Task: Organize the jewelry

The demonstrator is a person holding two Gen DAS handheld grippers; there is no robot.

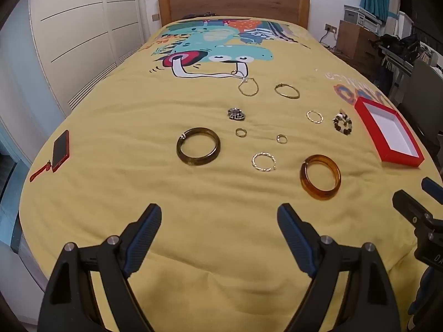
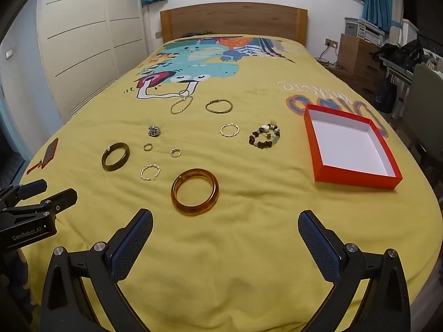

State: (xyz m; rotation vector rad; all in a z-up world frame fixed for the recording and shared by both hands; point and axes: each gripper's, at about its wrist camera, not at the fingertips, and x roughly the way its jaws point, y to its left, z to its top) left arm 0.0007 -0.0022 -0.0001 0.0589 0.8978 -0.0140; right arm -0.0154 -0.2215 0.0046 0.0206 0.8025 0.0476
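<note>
- Jewelry all loose on the yellow bedspread (image 2: 249,249); none boxed yet. Task looks unstarted.
- Amber bangle (image 2: 195,191) nearest; dark bangle (image 2: 115,157) to its left.
- Between them: twisted hoop (image 2: 150,172), two small rings (image 2: 147,147) (image 2: 175,152).
- Farther: beaded bracelet (image 2: 264,136), second twisted hoop (image 2: 229,130), gold bangle (image 2: 218,106), chain bracelet (image 2: 181,105), dark brooch-like piece (image 2: 154,131).
- Red box (image 2: 357,178) at right, white inside bare.
- Right tongs (image 2: 225,231) released, hovering near the amber bangle, gripping nothing.
- Left tongs (image 1: 220,221) likewise spread wide, nothing in them.
- Red phone (image 1: 61,150) at far left edge.
</note>
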